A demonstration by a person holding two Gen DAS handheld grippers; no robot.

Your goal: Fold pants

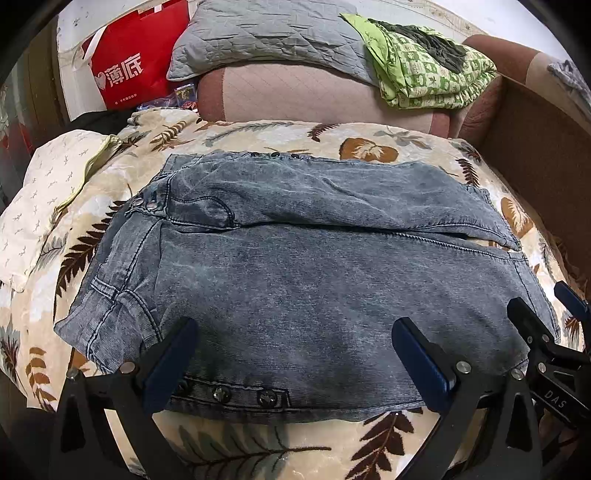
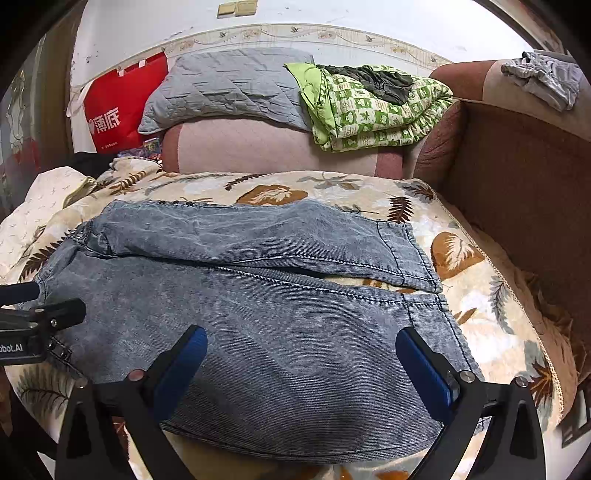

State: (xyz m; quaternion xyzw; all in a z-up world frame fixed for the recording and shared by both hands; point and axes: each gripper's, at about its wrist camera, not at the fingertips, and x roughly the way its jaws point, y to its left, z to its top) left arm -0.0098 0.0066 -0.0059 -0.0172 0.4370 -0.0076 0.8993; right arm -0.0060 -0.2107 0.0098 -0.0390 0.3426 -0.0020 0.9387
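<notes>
Grey-blue washed denim pants [image 1: 295, 266] lie flat on a leaf-patterned blanket, waistband to the left, both short legs running right. They also show in the right wrist view [image 2: 258, 295]. My left gripper [image 1: 295, 354] is open, its blue-padded fingers spread over the near edge of the pants by the button fly. My right gripper [image 2: 301, 363] is open over the near leg, close to its hem. The right gripper also shows at the right edge of the left wrist view [image 1: 546, 310].
The leaf-patterned blanket [image 1: 258, 446] covers a sofa seat. A brown sofa arm [image 2: 524, 192] rises on the right. Behind stand a grey pillow [image 1: 266, 33], a folded green quilt [image 1: 428, 70] and a red bag [image 1: 136, 62]. A white pillow [image 1: 44, 199] lies left.
</notes>
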